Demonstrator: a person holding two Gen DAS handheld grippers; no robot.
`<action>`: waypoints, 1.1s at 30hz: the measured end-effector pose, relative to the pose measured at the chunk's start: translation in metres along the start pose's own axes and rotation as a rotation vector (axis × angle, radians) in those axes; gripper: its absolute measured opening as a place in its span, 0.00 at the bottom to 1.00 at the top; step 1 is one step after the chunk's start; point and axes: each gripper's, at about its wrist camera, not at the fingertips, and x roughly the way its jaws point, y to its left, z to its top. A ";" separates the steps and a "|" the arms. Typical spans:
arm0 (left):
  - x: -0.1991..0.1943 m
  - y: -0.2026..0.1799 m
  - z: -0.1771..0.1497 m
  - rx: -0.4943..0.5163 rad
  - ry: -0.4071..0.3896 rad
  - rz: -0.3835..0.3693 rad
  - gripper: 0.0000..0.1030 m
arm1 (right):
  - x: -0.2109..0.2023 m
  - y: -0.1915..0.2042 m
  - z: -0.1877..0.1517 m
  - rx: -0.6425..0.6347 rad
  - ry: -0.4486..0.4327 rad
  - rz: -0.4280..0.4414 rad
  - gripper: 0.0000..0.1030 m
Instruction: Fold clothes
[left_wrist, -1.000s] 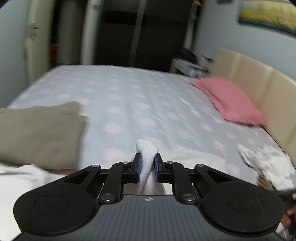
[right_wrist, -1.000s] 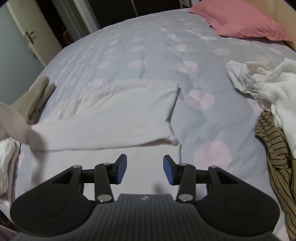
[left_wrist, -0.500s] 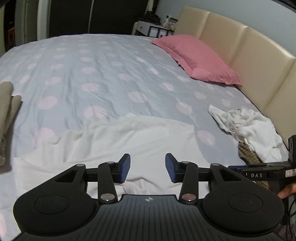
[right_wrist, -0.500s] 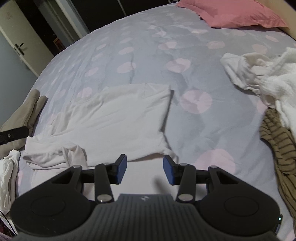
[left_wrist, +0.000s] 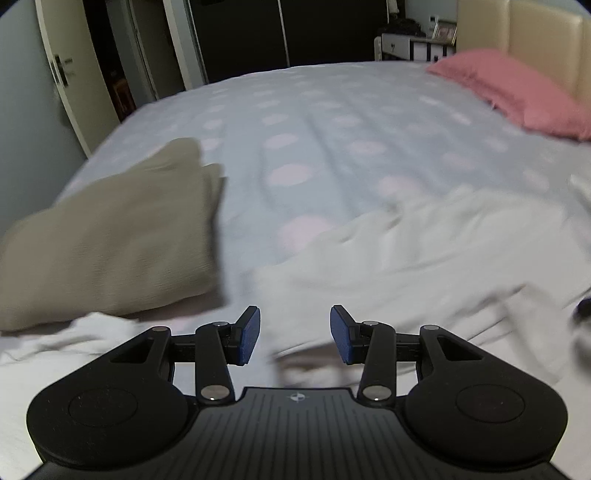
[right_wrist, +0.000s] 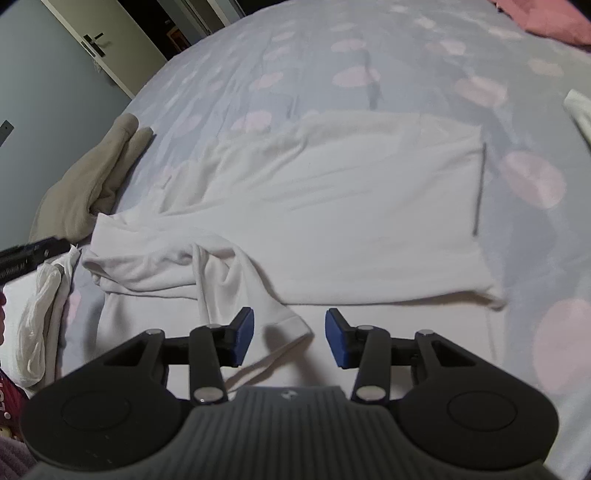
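With both the left gripper and right gripper spread and holding nothing, I am lowering toward the half-folded white garment on the bed, aiming to pinch its loose sleeve cleanly through 1 layer.

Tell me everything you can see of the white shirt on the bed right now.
The white shirt looks like soft knit cloth, lying flat on the dotted bedspread, partly folded: one layer is turned over another, with a straight edge on its right side. A rumpled sleeve trails toward the right gripper, whose open jaws hover above it. Neither gripper holds it. A beige garment lies beside its left end.
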 end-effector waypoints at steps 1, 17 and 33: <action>0.003 0.002 -0.006 0.027 0.008 -0.004 0.39 | 0.004 0.000 -0.001 -0.002 0.007 0.001 0.44; 0.031 -0.054 -0.030 0.453 -0.027 0.096 0.03 | -0.019 -0.015 0.041 0.055 -0.073 -0.097 0.05; 0.034 -0.088 -0.056 0.588 0.065 -0.083 0.17 | -0.018 -0.052 0.076 0.122 -0.138 -0.248 0.23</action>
